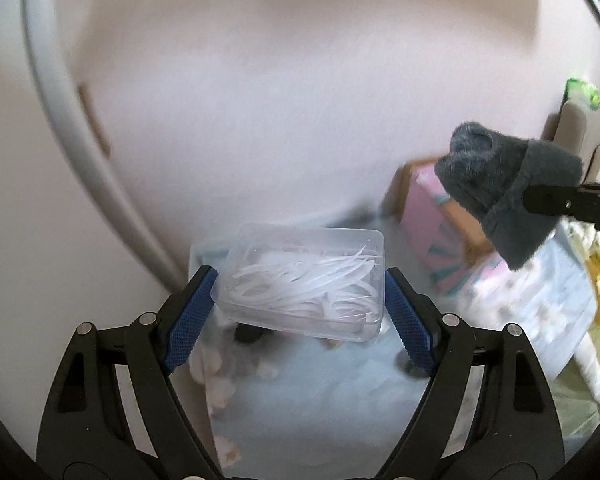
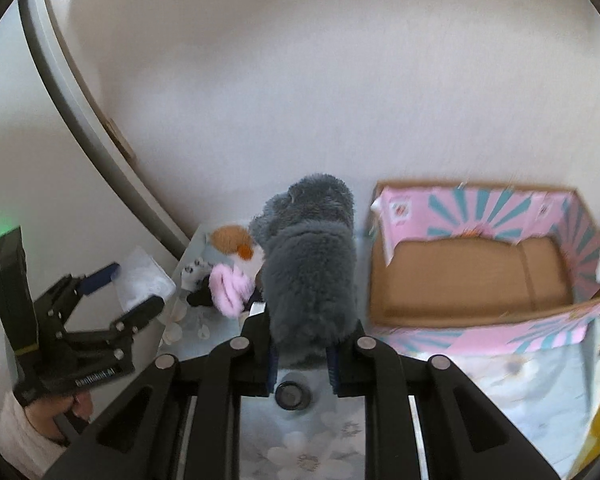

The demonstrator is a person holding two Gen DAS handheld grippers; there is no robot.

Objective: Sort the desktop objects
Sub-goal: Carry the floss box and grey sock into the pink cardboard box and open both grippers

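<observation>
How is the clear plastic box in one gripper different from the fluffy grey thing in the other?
The clear box is hard, see-through and flat-sided, showing white plastic pieces inside; the grey fluffy item is soft, opaque and shapeless. The left gripper spans the box widely; the right gripper pinches the item narrowly. Both are lifted off the table.

Floral tablecloth [image 2: 540, 392] w/ pink box [image 2: 480, 332], plush toys [image 2: 236, 268] on top.

- Your clear plastic box [image 1: 304, 280] of white floss picks hangs tilted, lifted off the table.
- Your fuzzy grey sock [image 2: 310, 264] stands upright, just left of the open pink-and-teal cardboard box [image 2: 484, 264], whose bottom shows bare.
</observation>
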